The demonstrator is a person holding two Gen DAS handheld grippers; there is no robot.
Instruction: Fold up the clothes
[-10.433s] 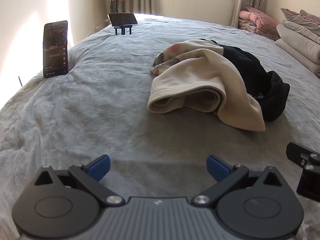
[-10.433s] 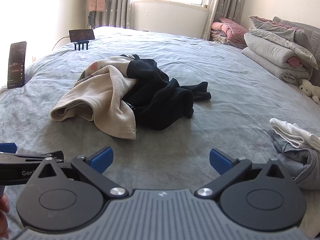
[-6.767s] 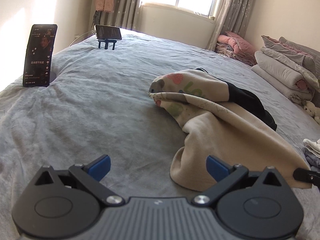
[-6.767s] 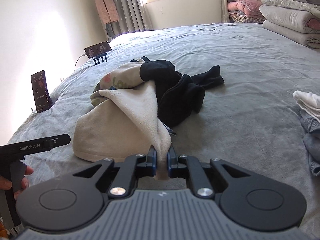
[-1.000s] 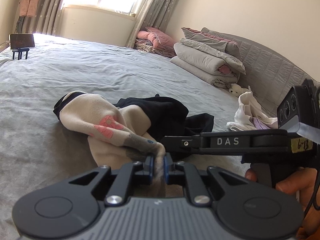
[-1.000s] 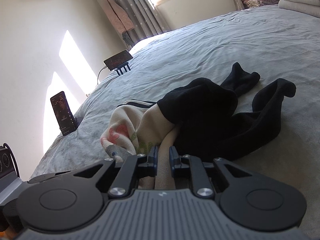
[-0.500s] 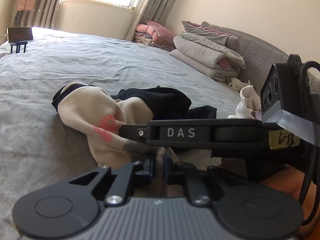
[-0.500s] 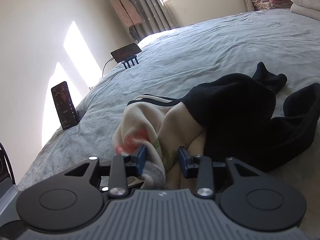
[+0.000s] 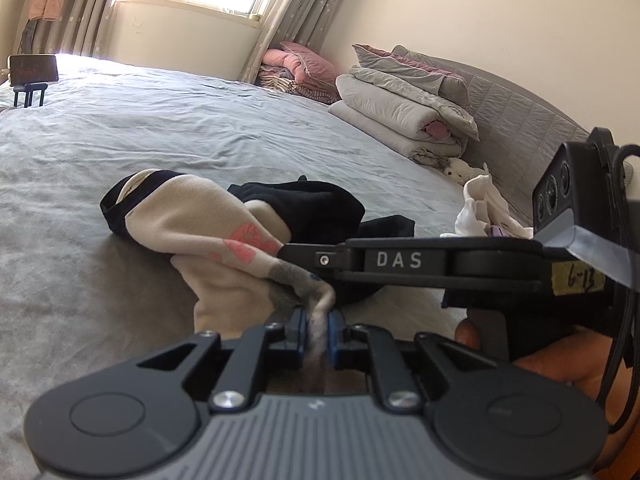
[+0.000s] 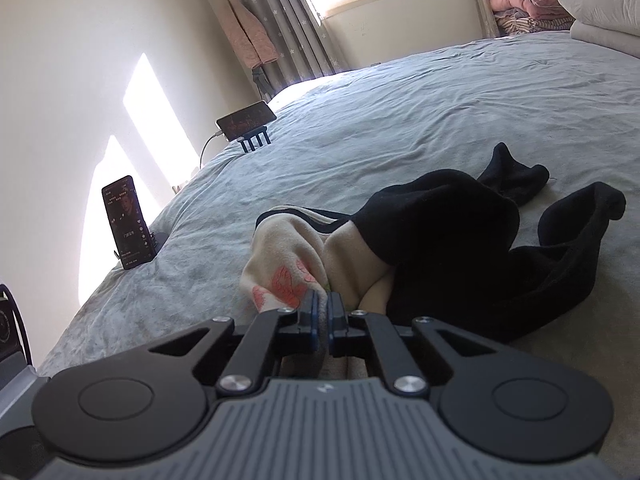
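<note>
Grey bed (image 9: 168, 128), cream printed garment (image 9: 200, 232) crumpled on it against black garment (image 10: 460, 240), right gripper (image 10: 323, 310) marked "DAS", taped "6-13", clamped on cream fabric, left gripper (image 9: 316, 322) pinching its grey edge.

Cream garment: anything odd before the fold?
Yes. The cream garment is bunched and tangled with the black garment, which drapes over its far part. Left gripper and right gripper both pinch cream fabric close together.

Two phones (image 10: 127, 222) propped on grey bed (image 10: 400, 112); folded quilts (image 9: 400, 112).
</note>
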